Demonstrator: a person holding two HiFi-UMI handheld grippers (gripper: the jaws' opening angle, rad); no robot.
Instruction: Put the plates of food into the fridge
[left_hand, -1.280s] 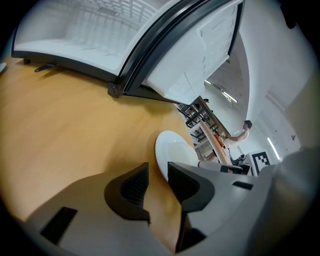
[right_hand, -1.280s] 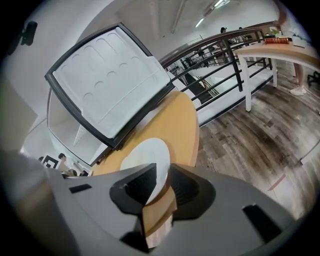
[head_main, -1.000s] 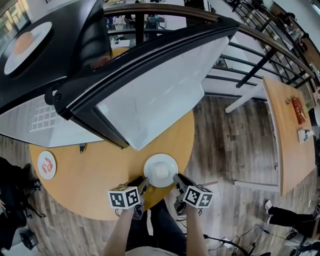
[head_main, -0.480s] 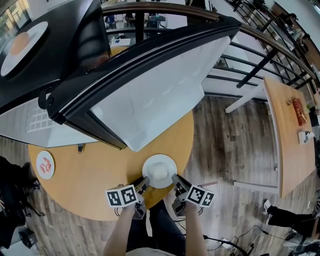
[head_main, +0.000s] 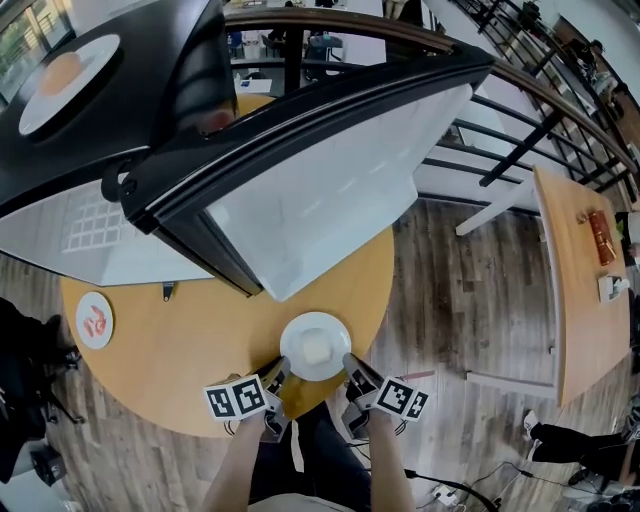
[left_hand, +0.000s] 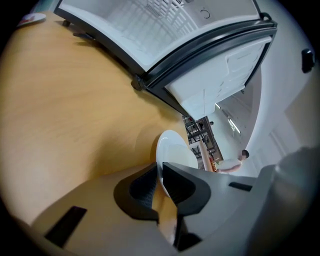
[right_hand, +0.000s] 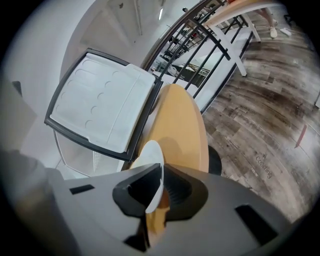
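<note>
Though print (right_hand: 263, 166) marks the floor (right_hand: 260, 100) past the plate (right_hand: 151, 155), it's unreadable.

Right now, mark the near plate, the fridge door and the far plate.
near plate (head_main: 331, 326): head view, bare rim.
fridge door (head_main: 320, 190): head view, white inner panel.
far plate (head_main: 84, 311): head view, upper rim.

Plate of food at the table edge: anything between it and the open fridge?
Nothing visible blocks it. The fridge door is swung open, and bare tabletop runs from the white plate to the opening. The door's lower corner juts near the plate. A small dark item lies before the opening.
</note>
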